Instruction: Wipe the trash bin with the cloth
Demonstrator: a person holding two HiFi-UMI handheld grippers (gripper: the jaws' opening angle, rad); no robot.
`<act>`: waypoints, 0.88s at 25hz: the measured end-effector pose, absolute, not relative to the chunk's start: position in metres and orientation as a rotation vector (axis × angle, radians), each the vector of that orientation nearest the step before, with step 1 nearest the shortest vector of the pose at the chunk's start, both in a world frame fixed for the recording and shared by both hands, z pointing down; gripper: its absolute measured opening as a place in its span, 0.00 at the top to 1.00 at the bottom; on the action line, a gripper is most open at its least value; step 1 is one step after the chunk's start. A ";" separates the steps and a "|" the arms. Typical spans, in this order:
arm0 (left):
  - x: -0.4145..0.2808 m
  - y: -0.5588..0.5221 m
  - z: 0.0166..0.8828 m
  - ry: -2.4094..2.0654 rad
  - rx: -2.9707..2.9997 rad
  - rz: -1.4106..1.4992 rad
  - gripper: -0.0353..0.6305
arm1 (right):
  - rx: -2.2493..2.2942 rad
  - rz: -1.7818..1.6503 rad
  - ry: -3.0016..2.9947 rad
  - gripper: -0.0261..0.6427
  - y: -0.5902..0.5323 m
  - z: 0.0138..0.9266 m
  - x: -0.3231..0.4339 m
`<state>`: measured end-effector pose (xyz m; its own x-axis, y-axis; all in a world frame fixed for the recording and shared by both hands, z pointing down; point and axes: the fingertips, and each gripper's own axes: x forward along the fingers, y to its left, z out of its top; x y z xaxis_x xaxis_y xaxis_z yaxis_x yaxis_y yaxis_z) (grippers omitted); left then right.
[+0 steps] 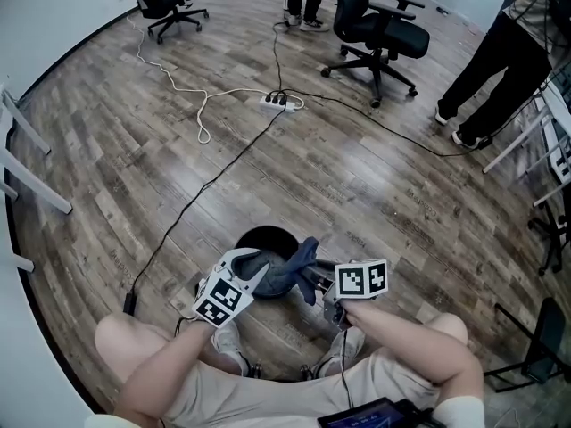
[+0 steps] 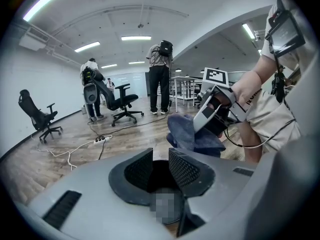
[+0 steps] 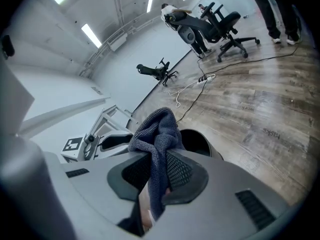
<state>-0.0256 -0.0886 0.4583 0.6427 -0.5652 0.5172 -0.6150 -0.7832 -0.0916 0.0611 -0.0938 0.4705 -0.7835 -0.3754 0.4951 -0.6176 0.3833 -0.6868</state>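
A black round trash bin (image 1: 268, 237) stands on the wood floor between the person's knees. My left gripper (image 1: 252, 266) reaches over its near left rim, and dark bin wall fills the gap between its pads (image 2: 161, 169); it is shut on the rim. A blue-grey cloth (image 1: 299, 259) hangs bunched over the bin's right edge. My right gripper (image 1: 314, 280) is shut on it, and a fold runs down between its pads (image 3: 159, 171). In the right gripper view the cloth (image 3: 157, 129) hides part of the bin's mouth (image 3: 197, 141).
A white power strip (image 1: 281, 102) and cables cross the floor beyond the bin. Office chairs (image 1: 379, 29) and standing people (image 1: 491, 61) are at the back. White table legs (image 1: 27, 132) line the left wall. A dark chair frame (image 1: 535, 346) is at the right.
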 end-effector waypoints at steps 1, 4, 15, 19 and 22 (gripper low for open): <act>-0.026 -0.088 0.459 -0.994 2.756 0.822 0.78 | 0.902 1.352 -2.390 0.88 -0.096 0.468 0.064; -0.026 -0.084 0.464 -0.985 2.741 0.828 0.78 | 0.988 1.346 -2.379 0.88 -0.098 0.469 0.074; -0.028 -0.086 0.464 -0.996 2.737 0.826 0.80 | 1.077 1.230 -2.373 0.88 -0.105 0.462 0.082; -0.027 -0.089 0.461 -1.009 2.737 0.817 0.81 | 1.051 1.238 -2.385 0.88 -0.106 0.461 0.079; -0.022 -0.088 0.462 -0.988 2.740 0.822 0.87 | 1.054 1.265 -2.374 0.88 -0.103 0.466 0.081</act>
